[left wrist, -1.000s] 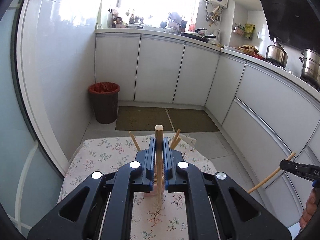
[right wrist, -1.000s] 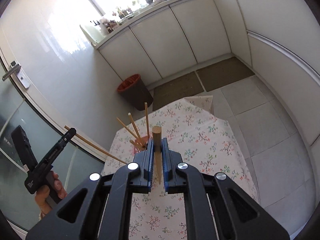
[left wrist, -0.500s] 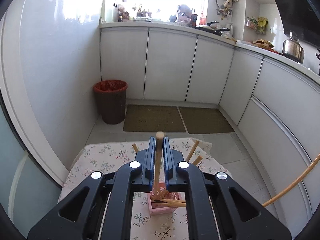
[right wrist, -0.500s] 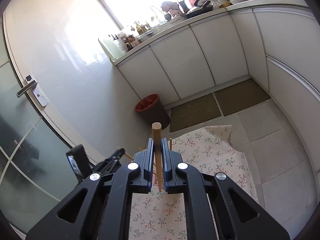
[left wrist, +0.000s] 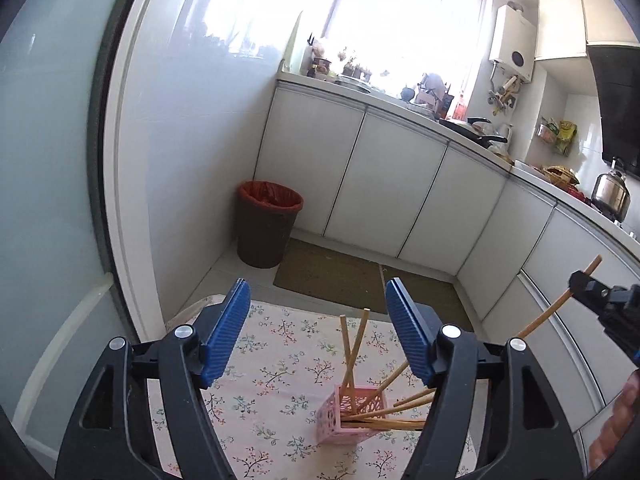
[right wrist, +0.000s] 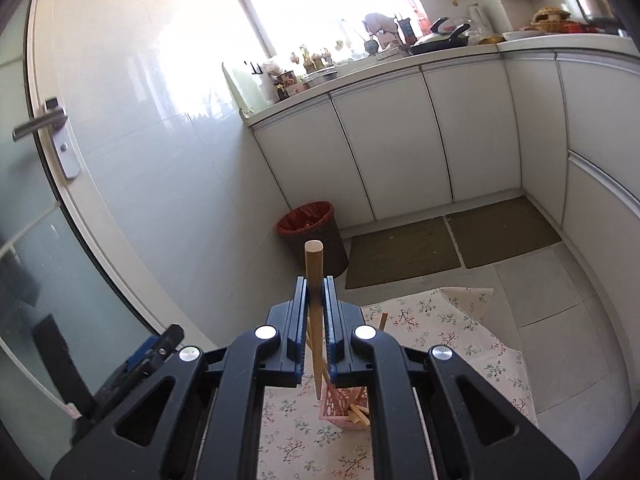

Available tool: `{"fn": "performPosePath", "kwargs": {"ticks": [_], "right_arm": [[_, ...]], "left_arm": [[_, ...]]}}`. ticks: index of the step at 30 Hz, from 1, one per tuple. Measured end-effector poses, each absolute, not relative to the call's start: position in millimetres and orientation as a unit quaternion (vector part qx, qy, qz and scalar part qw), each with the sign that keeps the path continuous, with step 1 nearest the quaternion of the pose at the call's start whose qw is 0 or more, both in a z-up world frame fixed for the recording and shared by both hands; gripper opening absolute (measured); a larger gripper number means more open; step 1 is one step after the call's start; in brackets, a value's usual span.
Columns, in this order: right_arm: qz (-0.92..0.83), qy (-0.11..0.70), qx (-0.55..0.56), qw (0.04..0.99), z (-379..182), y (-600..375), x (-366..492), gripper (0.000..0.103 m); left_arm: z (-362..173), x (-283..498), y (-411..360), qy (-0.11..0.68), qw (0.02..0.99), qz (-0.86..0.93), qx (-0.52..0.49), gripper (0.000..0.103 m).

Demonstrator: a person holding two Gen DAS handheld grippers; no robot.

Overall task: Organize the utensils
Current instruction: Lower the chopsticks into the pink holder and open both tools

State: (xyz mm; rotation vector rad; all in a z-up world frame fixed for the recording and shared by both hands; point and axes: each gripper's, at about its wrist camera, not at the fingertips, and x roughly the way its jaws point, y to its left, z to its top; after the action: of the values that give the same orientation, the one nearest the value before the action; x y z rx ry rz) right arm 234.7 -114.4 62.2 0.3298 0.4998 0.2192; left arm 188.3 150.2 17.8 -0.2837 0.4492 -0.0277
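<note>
A pink lattice holder [left wrist: 340, 416] stands on the floral tablecloth [left wrist: 276, 364] with several wooden chopsticks [left wrist: 357, 344] leaning in it. My left gripper [left wrist: 317, 286] is above and behind the holder, its jaws opening with nothing between them. My right gripper [right wrist: 315, 280] is shut on one upright wooden chopstick [right wrist: 313, 256], whose lower tip hangs just over the holder [right wrist: 340, 404]. In the left wrist view the right gripper [left wrist: 580, 280] enters at the right edge with its chopstick [left wrist: 552, 312] slanting down. The left gripper's finger [right wrist: 160, 344] shows at lower left of the right wrist view.
A dark bin with a red liner [left wrist: 267, 228] stands on the floor beyond the table, beside two brown mats [left wrist: 332, 276]. White cabinets [left wrist: 384, 184] run along the back and right. A glass door with a metal handle [right wrist: 38, 128] is on the left.
My left gripper has opened and let go of its chopstick, which now leans in the pink holder. My right gripper has carried its chopstick over the holder.
</note>
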Motion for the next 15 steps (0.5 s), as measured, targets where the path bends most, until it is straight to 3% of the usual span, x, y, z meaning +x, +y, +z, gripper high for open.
{"fn": "performPosePath", "kwargs": {"ticks": [5, 10, 12, 15], "right_arm": [[0.097, 0.242, 0.102, 0.96, 12, -77, 255, 0.008], [0.103, 0.236, 0.082, 0.963, -9, -59, 261, 0.013], [0.094, 0.223, 0.088, 0.966, 2, -64, 250, 0.03], [0.066, 0.199, 0.082, 0.974, 23, -74, 226, 0.042]], "left_arm": [[7, 192, 158, 0.234, 0.963, -0.009, -0.136, 0.067], [10, 186, 157, 0.223, 0.967, 0.007, -0.118, 0.084], [16, 178, 154, 0.212, 0.972, 0.028, -0.102, 0.096], [28, 163, 145, 0.201, 0.974, 0.063, -0.079, 0.096]]}}
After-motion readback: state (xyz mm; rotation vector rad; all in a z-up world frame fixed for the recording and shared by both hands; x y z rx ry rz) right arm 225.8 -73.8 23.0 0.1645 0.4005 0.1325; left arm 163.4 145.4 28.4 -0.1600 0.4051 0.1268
